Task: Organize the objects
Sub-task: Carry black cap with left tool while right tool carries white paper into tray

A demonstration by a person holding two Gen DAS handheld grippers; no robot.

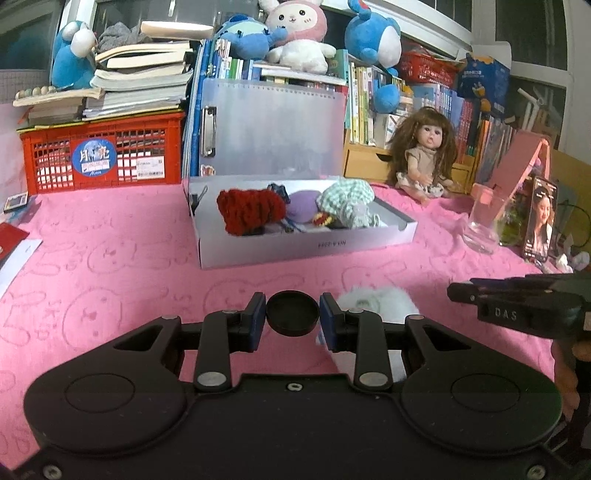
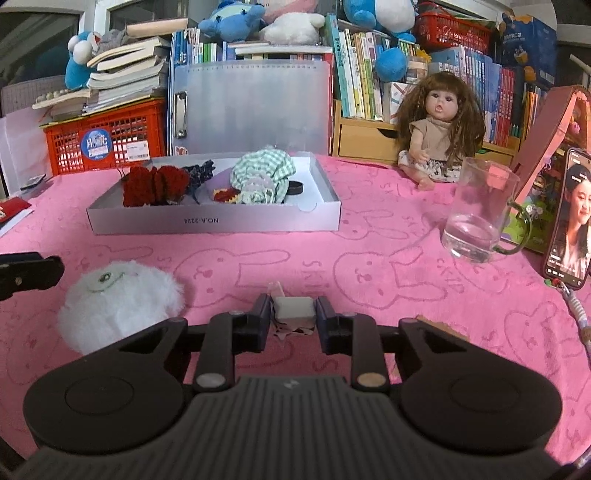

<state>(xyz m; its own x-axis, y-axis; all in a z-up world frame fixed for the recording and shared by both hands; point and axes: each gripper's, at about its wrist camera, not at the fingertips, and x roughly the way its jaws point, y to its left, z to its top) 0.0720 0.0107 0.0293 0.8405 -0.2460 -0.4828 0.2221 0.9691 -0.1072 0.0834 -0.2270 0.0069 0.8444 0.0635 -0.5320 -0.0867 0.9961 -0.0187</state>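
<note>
Left tool grips a black disc; only the right view shows right tool pinching a white block.

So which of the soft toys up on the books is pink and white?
The pink and white bunny plush, sitting in the middle on top of the upright books. The plush toys on either side of it are blue and white.

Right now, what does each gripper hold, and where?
Left gripper: a round black lid, pinched at opposite edges. Right gripper: a small white block, clamped on its two sides.
</note>
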